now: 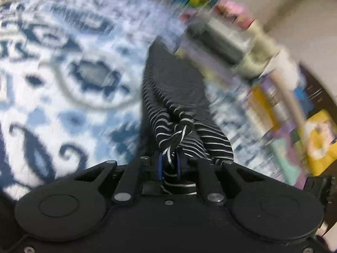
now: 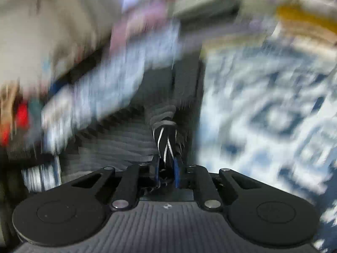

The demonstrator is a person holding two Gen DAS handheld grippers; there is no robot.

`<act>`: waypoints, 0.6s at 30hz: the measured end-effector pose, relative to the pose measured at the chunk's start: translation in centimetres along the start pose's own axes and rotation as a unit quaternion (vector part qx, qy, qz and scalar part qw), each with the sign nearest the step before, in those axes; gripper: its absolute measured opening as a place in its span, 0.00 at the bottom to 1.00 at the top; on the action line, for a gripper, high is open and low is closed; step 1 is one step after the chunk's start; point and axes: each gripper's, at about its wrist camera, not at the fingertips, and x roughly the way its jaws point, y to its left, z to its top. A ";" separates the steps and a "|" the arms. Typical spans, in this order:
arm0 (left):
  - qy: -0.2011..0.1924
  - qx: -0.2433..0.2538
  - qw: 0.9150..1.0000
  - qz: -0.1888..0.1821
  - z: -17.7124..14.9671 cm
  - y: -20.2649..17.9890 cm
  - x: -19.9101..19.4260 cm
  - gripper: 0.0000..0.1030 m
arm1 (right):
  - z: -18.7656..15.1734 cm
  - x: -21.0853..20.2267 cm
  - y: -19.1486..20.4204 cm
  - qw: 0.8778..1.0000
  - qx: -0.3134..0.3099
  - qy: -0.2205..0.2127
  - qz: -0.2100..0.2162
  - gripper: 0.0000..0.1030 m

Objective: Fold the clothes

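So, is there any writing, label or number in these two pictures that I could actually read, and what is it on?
None can be read.
Colourful boxes or books beside the rug: any print on them is smeared by motion blur.
Yellow box: some marks, too blurred to read.
Striped garment pinched in the left gripper and right gripper: stripes only, no label showing.

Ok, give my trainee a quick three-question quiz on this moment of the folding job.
1. True or false: the left gripper is shut on the striped garment.
2. What is bunched in the right gripper: A) a red towel, B) black cloth with white stripes, C) nothing?
3. What surface lies under the garment?

Key:
1. True; the striped cloth is pinched in it.
2. B.
3. A blue and white patterned rug.
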 end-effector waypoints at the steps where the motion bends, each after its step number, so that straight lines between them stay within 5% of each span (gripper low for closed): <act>1: 0.022 0.002 1.000 0.018 -0.4 0.2 0.9 0.10 | -0.7 0.7 -0.4 1.000 -0.001 0.017 -0.010 0.14; 3: 0.020 0.011 0.998 0.050 -1.2 0.4 1.1 0.13 | -1.7 0.9 -1.4 1.000 0.020 0.021 -0.009 0.15; 10: -0.069 0.059 0.995 0.040 -0.2 -2.6 -2.2 0.38 | -0.6 -1.2 -0.9 0.999 0.029 -0.035 -0.009 0.18; 15: -0.024 0.081 0.995 0.055 -1.4 -2.3 1.0 0.44 | 0.8 -0.1 1.4 0.998 -0.020 -0.054 -0.018 0.32; 18: 0.006 0.108 0.989 0.101 -2.1 -1.9 2.5 0.43 | -0.3 3.6 2.5 0.992 -0.085 0.023 -0.085 0.32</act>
